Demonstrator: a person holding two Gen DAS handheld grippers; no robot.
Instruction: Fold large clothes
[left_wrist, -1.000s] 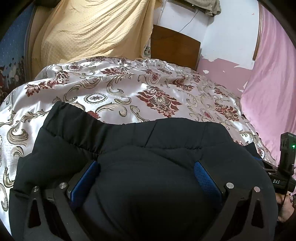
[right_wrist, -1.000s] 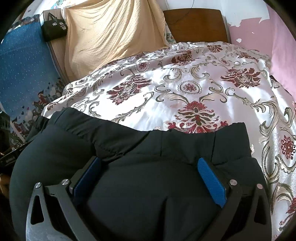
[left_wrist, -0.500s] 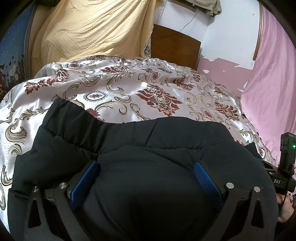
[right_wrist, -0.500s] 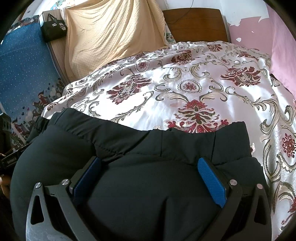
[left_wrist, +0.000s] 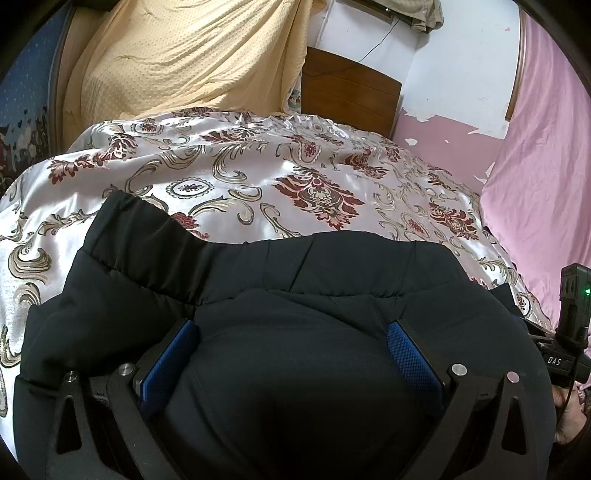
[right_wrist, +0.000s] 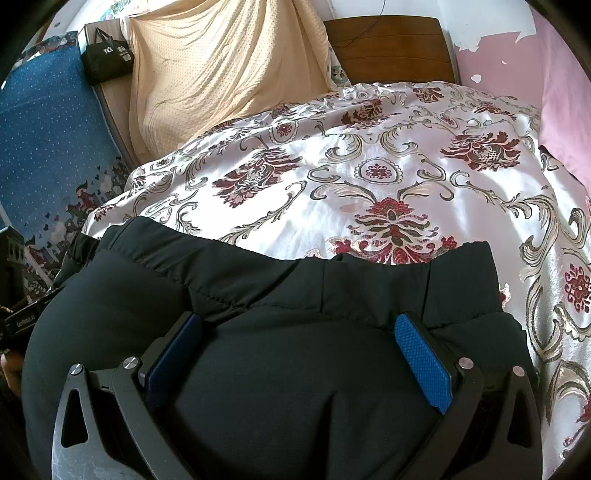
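A large black padded garment (left_wrist: 295, 295) lies on the bed and fills the lower half of both views; it also shows in the right wrist view (right_wrist: 280, 314). Its stitched hem band runs across the far edge (left_wrist: 155, 251). My left gripper (left_wrist: 291, 328) stands wide open, with a bulge of the black fabric between its blue pads (left_wrist: 413, 354). My right gripper (right_wrist: 299, 325) is also wide open, with black fabric bulging between its blue pads (right_wrist: 421, 358). Neither pair of pads presses the cloth together.
The bed carries a shiny white floral bedspread (left_wrist: 258, 173) (right_wrist: 388, 177). A cream cloth (left_wrist: 177, 62) drapes at the back, beside a wooden headboard (left_wrist: 351, 96). A pink sheet (left_wrist: 543, 184) hangs at the right. A blue patterned cloth (right_wrist: 48, 136) and black bag (right_wrist: 107, 59) are at left.
Both views have barely shifted. The garment's far hem sits slightly lower in the left view; both grippers stay open over the fabric.
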